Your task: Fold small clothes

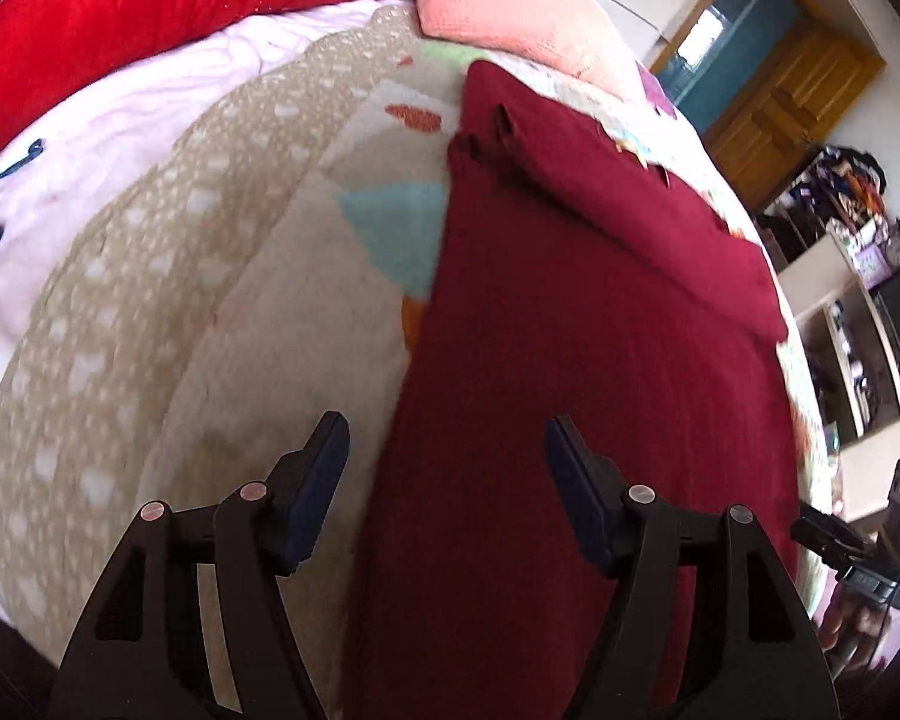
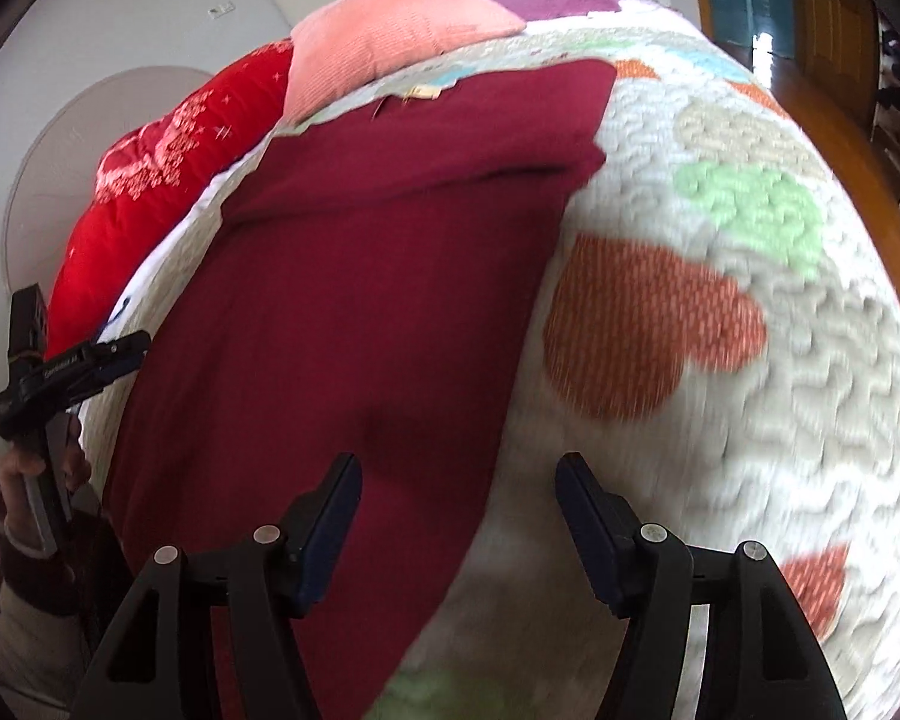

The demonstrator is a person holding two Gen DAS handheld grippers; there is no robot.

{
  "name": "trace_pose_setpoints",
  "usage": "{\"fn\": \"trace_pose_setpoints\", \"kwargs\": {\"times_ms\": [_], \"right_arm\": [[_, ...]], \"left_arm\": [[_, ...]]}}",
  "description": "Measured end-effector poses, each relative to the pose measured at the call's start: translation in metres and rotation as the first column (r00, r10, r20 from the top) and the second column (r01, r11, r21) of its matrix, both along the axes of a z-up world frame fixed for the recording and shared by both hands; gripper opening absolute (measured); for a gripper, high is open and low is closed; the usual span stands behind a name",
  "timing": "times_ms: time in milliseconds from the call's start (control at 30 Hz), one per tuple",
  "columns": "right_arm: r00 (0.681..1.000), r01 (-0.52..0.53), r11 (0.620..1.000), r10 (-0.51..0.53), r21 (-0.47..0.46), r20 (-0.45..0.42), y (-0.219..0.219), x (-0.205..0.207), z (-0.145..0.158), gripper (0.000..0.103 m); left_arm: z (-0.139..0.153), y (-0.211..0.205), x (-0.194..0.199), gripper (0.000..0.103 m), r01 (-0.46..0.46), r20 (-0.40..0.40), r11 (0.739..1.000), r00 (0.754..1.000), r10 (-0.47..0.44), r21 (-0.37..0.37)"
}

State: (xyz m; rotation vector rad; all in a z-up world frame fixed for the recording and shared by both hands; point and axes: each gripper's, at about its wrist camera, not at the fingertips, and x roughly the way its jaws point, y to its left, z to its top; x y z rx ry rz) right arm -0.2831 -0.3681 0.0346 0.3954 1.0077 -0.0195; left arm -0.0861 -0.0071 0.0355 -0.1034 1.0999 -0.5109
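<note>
Below both spread grippers (image 1: 447, 426) (image 2: 459, 465), maroon garment (image 1: 570, 330), untouched.

No legible text (faint print on left claw (image 2: 72, 369))

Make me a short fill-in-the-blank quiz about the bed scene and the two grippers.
The garment lying on the quilt is dark ____.
Both the left gripper and the right gripper stand ____, gripping nothing.
The cushion beyond the garment is ____.

Missing words: red; open; pink
</note>
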Motion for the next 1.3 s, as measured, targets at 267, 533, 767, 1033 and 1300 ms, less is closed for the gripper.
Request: {"fn": "trace_pose_setpoints", "kwargs": {"times_ms": [267,533,767,1033,1300], "right_arm": [[0.999,-0.029,0.999,0.028,0.013,0.029,0.023,-0.033,-0.003,0.069],[0.994,-0.075,0.997,0.073,0.018,0.084,0.055,-0.033,-0.008,0.069],[0.99,-0.082,0.997,0.083,-0.008,0.118,0.058,-0.04,0.002,0.014],[0.997,-0.03,0.997,0.035,-0.075,0.074,0.043,-0.052,0.001,0.009],[0.992,-0.017,0.991,0.0,0.136,0.123,0.026,-0.064,0.003,0.036]], "left_arm": [[-0.002,-0.004,-0.028,0.068,0.012,0.021,0.999,1.0,-0.013,0.051],[-0.003,-0.011,-0.046,0.068,-0.014,0.075,0.991,0.997,0.005,0.132],[0.001,-0.007,-0.054,0.068,-0.02,0.079,0.992,0.997,0.01,0.127],[-0.001,-0.005,-0.057,0.068,-0.021,0.072,0.99,0.997,0.011,0.14],[0.002,0.018,-0.061,0.068,-0.025,0.002,0.999,1.0,0.025,0.048]]}}
